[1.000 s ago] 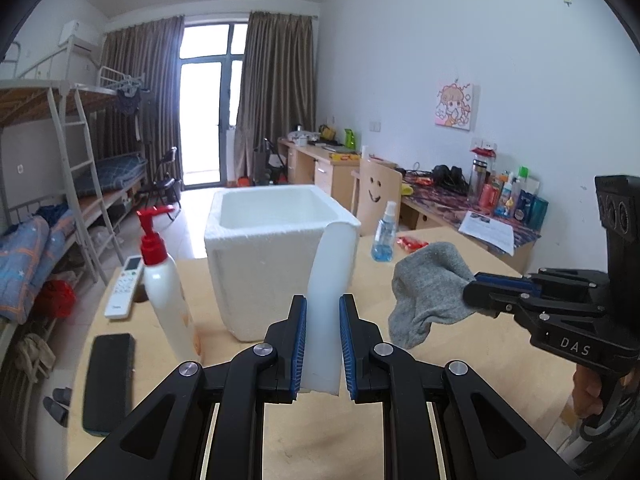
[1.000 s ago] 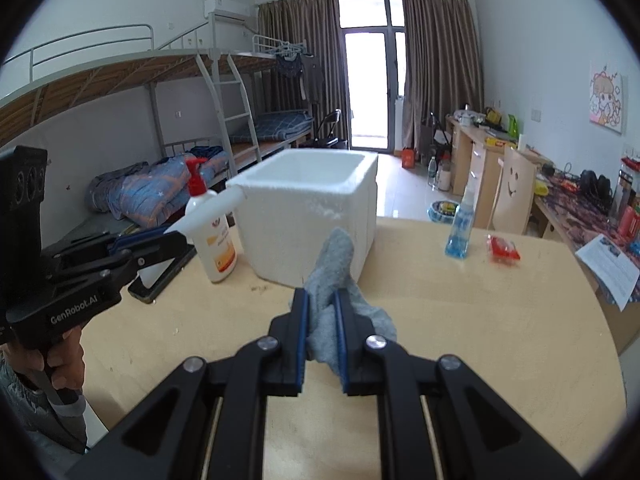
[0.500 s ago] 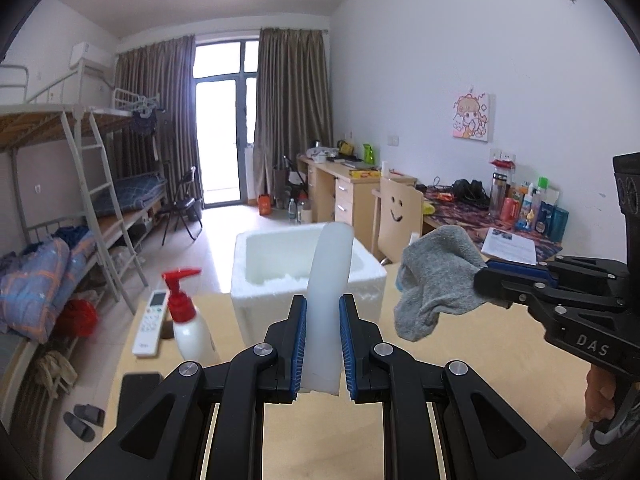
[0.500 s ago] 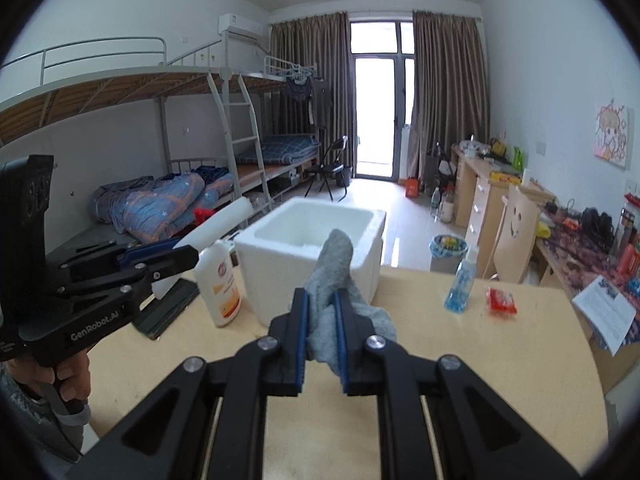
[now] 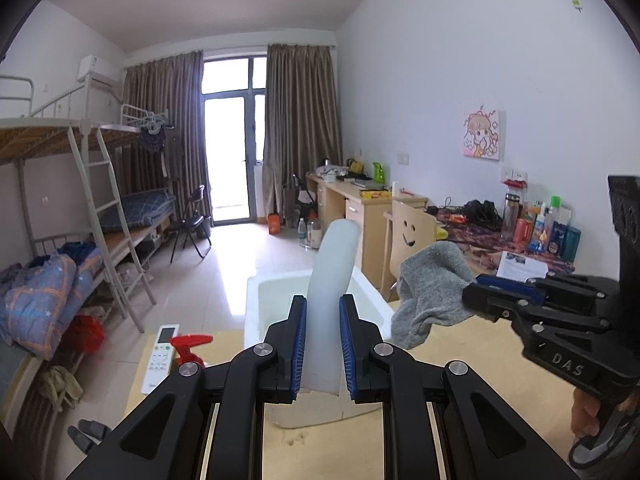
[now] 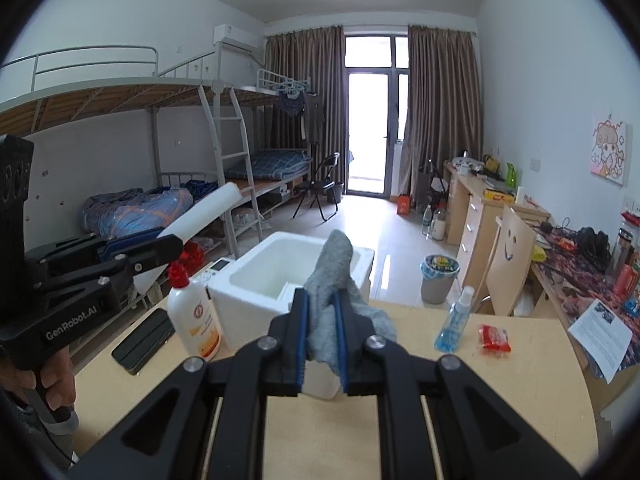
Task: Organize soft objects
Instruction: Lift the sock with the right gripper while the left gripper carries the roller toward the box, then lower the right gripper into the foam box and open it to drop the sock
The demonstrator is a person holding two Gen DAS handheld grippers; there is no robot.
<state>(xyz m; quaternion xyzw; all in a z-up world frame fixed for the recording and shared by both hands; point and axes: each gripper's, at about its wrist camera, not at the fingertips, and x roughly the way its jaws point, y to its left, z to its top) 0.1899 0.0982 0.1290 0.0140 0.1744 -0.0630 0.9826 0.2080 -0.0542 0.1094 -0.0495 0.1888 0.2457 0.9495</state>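
Progress check: you have both soft items in hand and neither is stowed yet. Your left gripper is clamped on the white foam strip, which stands up between the blue pads and pokes toward 12 o'clock, right above the open white foam box. Your right gripper is pinched tight on the grey sock, whose toe flops up at 12 o'clock while the rest sags out to about 4 o'clock of the jaws. From the left wrist view the sock hangs at 3 o'clock, just beside the box's right rim, not over the opening as far as I can tell.

Inside the box, what shows of the floor looks bare, though the grippers hide part of it, so I judge nothing has been dropped in so far. On the wooden table the pump bottle, the blue spray bottle, the red packet and the dark case sit apart from the box; they look hard or irrelevant to this job.

What's left, by my reading: carry each piece over the opening, let go, and see both settle inside.
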